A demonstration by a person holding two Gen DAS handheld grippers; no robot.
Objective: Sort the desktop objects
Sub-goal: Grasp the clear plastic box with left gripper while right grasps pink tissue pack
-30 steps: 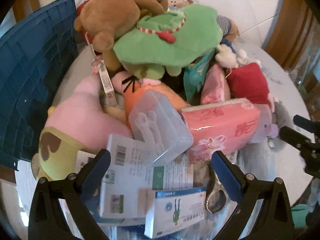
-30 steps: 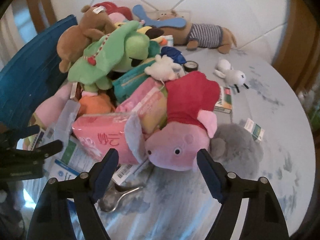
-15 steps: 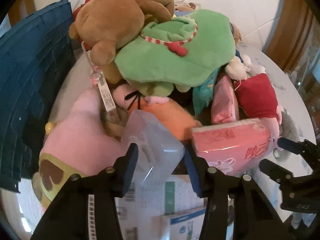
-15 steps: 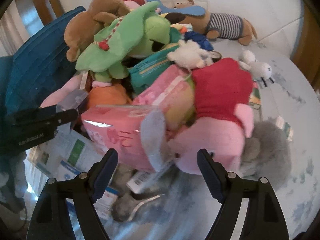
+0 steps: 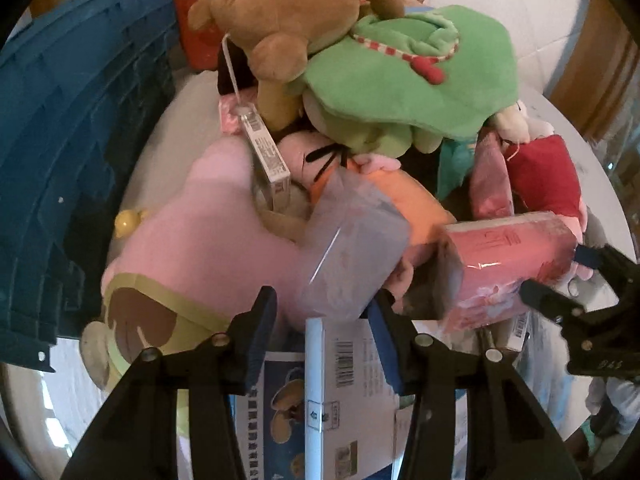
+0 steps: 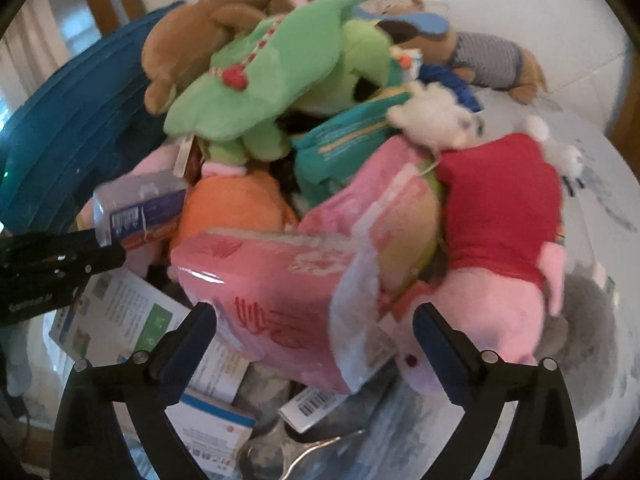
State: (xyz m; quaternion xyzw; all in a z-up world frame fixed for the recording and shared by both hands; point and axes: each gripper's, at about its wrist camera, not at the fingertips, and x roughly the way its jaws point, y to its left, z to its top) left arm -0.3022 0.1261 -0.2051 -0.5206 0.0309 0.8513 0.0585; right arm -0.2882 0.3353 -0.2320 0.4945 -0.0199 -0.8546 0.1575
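Note:
My left gripper (image 5: 320,316) is shut on a clear plastic box (image 5: 352,248), which tilts up from between its fingers above the white cartons (image 5: 348,380). The right wrist view shows the same box (image 6: 140,204) in the left gripper (image 6: 92,256) at the left edge. My right gripper (image 6: 314,320) stands open, with a pink tissue pack (image 6: 272,280) lying between its fingers; the pads are clear of it. The left wrist view shows that pack (image 5: 504,260) with the right gripper (image 5: 556,272) at its far end.
A heap of plush toys fills the table: a brown bear (image 5: 288,12), a green toy (image 5: 400,80), a pink one (image 5: 212,248) and a red-dressed pig (image 6: 500,208). A blue crate (image 5: 72,160) stands at the left. A metal clip (image 6: 304,452) lies near.
My left gripper has gone from open over the cartons to shut on the clear box and has moved forward with it. My right gripper has come down closer around the pink pack.

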